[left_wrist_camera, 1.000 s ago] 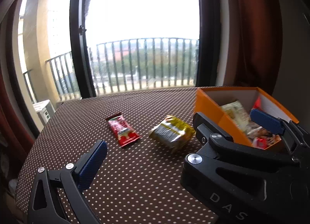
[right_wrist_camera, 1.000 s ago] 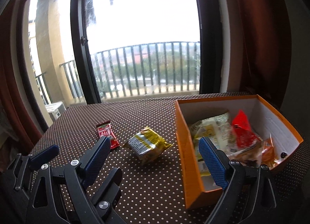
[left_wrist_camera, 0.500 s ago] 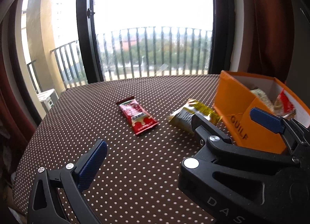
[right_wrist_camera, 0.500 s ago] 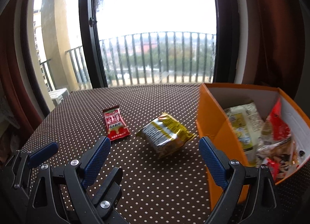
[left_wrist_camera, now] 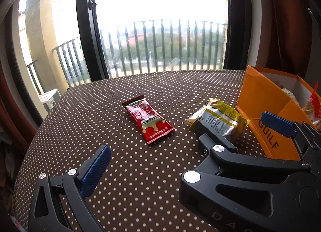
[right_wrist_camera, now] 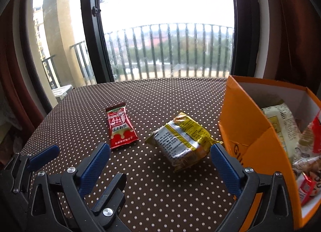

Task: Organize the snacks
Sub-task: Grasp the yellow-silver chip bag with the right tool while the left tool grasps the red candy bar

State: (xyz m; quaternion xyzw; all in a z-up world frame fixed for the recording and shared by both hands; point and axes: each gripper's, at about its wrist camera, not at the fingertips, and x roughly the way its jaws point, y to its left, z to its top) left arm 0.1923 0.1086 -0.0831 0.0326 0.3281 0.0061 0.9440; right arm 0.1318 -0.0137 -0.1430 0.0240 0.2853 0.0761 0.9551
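A red snack packet (left_wrist_camera: 149, 120) (right_wrist_camera: 120, 126) and a yellow snack packet (left_wrist_camera: 219, 118) (right_wrist_camera: 183, 138) lie on the brown dotted table. An orange box (left_wrist_camera: 262, 103) (right_wrist_camera: 250, 131) at the right holds several snacks. My right gripper (right_wrist_camera: 160, 163) is open and empty, low over the table, with the yellow packet just ahead between its fingers. My left gripper (left_wrist_camera: 186, 143) is open and empty, facing the red packet; the right gripper's body partly hides the yellow packet in the left wrist view.
The round table (left_wrist_camera: 120, 171) (right_wrist_camera: 170, 201) has its far edge at a large window with a balcony railing. Dark red curtains (left_wrist_camera: 284, 21) hang at the right behind the box.
Both grippers have dropped lower and shifted left and forward toward the two packets. The box now sits further right in both views. Both grippers stay open.
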